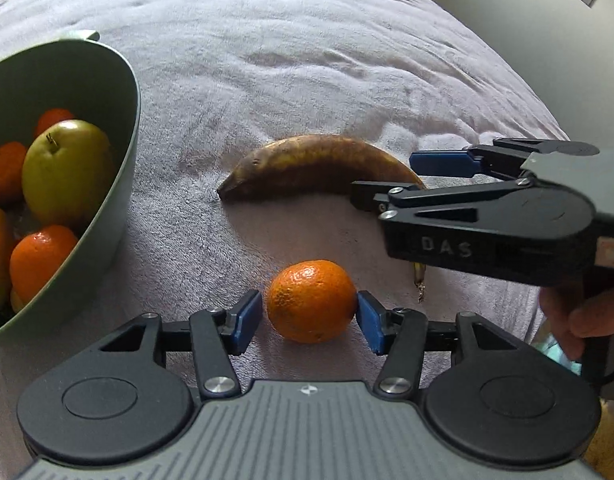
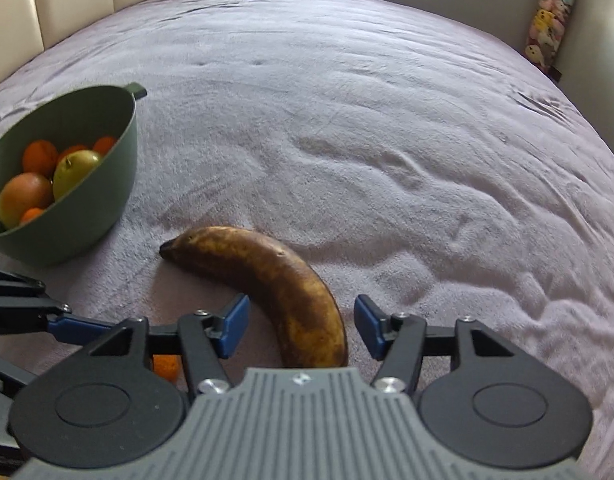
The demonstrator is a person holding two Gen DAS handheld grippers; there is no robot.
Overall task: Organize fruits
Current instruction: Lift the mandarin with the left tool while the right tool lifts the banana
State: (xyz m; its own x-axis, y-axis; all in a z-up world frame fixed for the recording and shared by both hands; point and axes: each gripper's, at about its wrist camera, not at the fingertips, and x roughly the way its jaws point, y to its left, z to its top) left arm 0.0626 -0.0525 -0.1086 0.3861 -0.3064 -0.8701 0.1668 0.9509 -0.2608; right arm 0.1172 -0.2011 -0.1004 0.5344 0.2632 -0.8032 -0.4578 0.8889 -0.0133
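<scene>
Two fruits wait: mandarin (image 1: 311, 300) between my spread left hand-held gripper (image 1: 309, 320), soft overripe banana (image 2: 267, 280) between my spread right hand-held gripper (image 2: 301, 326); I'd pinch both gently, mid-body.

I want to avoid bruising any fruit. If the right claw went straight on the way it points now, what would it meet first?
Most likely the banana: it lies between the open right claw fingers, curving ahead toward the bowl. Depth is unclear, so the bed cover beneath might come first.
</scene>
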